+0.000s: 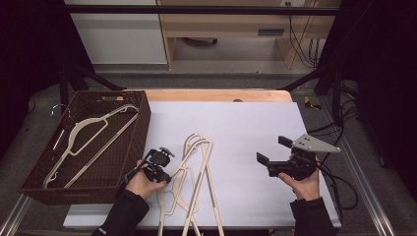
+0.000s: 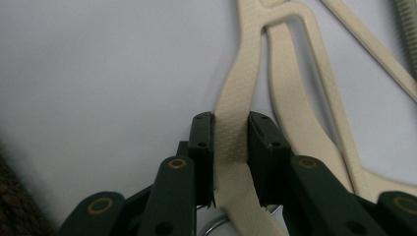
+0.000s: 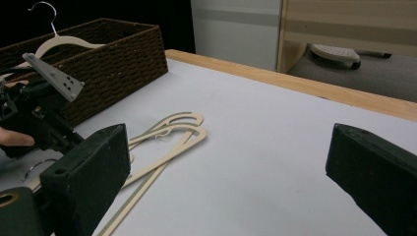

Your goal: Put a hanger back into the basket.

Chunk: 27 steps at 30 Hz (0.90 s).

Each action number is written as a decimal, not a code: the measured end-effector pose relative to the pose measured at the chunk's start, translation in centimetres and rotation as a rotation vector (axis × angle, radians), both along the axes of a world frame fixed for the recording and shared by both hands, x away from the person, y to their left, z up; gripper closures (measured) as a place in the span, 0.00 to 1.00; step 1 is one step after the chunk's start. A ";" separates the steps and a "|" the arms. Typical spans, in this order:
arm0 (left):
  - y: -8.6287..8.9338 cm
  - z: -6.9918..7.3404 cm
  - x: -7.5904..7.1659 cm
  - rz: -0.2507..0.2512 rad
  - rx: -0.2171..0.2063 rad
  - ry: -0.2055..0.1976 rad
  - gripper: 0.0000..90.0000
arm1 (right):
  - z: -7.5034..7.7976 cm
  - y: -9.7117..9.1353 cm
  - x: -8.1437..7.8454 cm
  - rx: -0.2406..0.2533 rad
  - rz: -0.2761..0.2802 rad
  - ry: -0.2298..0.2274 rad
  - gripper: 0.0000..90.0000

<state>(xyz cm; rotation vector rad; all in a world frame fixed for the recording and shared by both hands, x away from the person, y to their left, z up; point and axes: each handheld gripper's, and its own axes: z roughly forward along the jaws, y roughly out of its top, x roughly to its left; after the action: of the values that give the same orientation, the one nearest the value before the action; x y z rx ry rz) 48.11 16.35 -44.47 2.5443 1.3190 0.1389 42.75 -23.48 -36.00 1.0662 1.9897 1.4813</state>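
- My left tongs (image 2: 231,142) are clamped on the arm of a cream hanger (image 2: 236,98). The arm sits right between the two black pads, and both pads press on it.
- That hanger lies on the white table top (image 1: 246,132), in a small pile with other cream hangers (image 1: 201,177). The pile is in front of me, a bit to the left.
- My left hand (image 1: 142,182) is at the left edge of the pile, near the hooks.
- A brown basket (image 1: 130,142) stands just beside my left hand. One more hanger (image 1: 83,135) lies inside it.
- My right tongs (image 1: 275,150) are wide apart and hold nothing.
- They hang over a bare part of the table, well apart from the pile, and they point left toward it.
- In the right gripper view, the pile lies past my left-hand pad (image 3: 93,172), near the basket.
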 end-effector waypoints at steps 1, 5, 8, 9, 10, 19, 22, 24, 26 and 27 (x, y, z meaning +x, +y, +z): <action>0.0 0.0 0.0 0.002 -0.009 -0.003 0.81 | 0.0 0.0 0.0 0.004 -0.001 0.000 0.04; 0.1 0.5 -0.1 -0.013 -0.020 -0.037 0.81 | 0.1 0.0 0.0 0.011 -0.005 0.001 0.04; 0.1 1.1 -0.3 -0.032 -0.032 -0.053 0.81 | 0.1 0.0 0.0 0.011 -0.005 0.001 0.04; 0.0 1.4 -0.4 -0.036 -0.045 -0.064 0.81 | 0.1 0.0 0.0 0.012 -0.004 0.001 0.04; 0.0 1.5 -0.5 -0.044 -0.041 -0.061 0.81 | 0.1 0.0 0.0 0.011 -0.004 0.001 0.04; -0.9 6.0 -1.3 -0.089 -0.007 -0.172 0.81 | 0.0 0.1 0.0 0.003 -0.001 0.001 0.04; -0.9 8.1 -1.3 -0.088 0.023 -0.227 0.81 | 0.1 -0.1 -0.1 0.010 -0.001 -0.002 0.04; -0.6 9.4 -1.3 -0.097 0.039 -0.238 0.81 | 0.2 -0.1 -0.1 0.016 -0.008 -0.003 0.04; -0.3 10.7 -1.2 -0.100 0.024 -0.251 0.82 | 0.2 -0.1 -0.2 0.020 -0.009 -0.003 0.04; -0.2 11.6 -1.2 -0.112 0.017 -0.262 0.81 | 0.2 -0.1 -0.1 0.020 -0.008 -0.004 0.04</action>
<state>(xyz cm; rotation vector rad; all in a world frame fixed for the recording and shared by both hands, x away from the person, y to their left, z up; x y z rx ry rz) 46.91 16.17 -32.85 2.5019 1.0793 0.4451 42.61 -23.57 -35.81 1.0773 1.9699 1.5007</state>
